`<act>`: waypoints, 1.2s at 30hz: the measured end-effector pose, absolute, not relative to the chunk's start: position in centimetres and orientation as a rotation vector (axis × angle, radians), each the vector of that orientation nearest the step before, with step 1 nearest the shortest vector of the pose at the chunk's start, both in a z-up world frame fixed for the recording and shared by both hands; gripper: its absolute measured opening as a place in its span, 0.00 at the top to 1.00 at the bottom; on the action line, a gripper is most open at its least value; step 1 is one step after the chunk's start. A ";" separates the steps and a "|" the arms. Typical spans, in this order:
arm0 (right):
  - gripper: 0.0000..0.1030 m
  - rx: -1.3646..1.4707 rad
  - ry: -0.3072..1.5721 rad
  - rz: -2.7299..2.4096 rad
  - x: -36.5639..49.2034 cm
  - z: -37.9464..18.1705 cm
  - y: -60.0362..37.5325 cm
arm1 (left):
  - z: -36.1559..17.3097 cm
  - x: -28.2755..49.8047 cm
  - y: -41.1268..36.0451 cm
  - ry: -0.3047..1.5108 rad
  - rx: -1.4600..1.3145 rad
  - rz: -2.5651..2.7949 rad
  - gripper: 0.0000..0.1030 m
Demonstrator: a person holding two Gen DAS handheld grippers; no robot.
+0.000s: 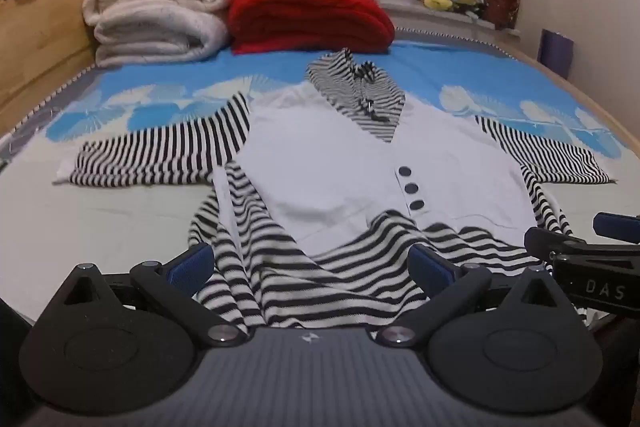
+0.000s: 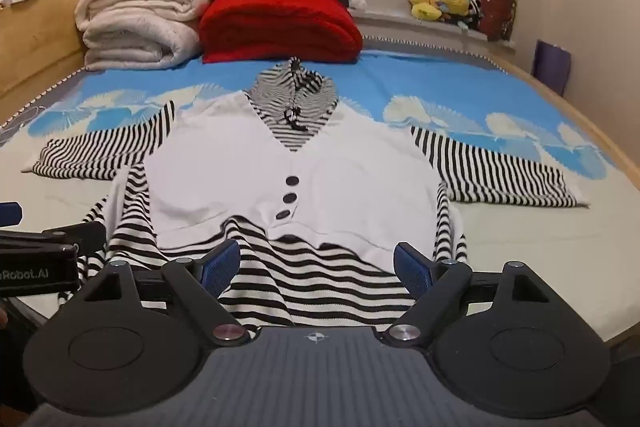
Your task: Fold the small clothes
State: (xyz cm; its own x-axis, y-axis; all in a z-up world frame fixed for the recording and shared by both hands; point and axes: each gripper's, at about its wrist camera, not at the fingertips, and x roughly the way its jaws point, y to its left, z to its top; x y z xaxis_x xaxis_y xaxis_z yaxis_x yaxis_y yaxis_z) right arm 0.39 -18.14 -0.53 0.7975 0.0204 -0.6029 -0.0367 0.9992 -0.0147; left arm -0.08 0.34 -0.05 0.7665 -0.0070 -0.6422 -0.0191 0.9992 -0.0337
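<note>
Left gripper (image 1: pixel 312 265), jaws wide and empty, hovers low in frame over the striped hem of the top (image 1: pixel 352 179), spread flat mid-bed. In the right view, the right gripper (image 2: pixel 318 265) gapes likewise above the hem. Folding looks unstarted; next, each must pinch cloth. Hem's nearest edge hides behind the grippers.

In the left wrist view, the letters "DAS" stand in pale print on the black body of the right gripper (image 1: pixel 576 239), which shows just to the right of the left gripper (image 1: pixel 312 267). In the right wrist view, "eRobot.AI", cut off at the frame edge, reads on the black body of the left gripper (image 2: pixel 52 223), seen to the left of the right gripper (image 2: pixel 318 269). No other text can be read.
</note>
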 end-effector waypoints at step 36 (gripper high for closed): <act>0.18 0.011 0.729 0.055 1.9 -2.2 -17.6 | -1.8 1.4 -0.1 0.731 -0.027 -0.003 0.00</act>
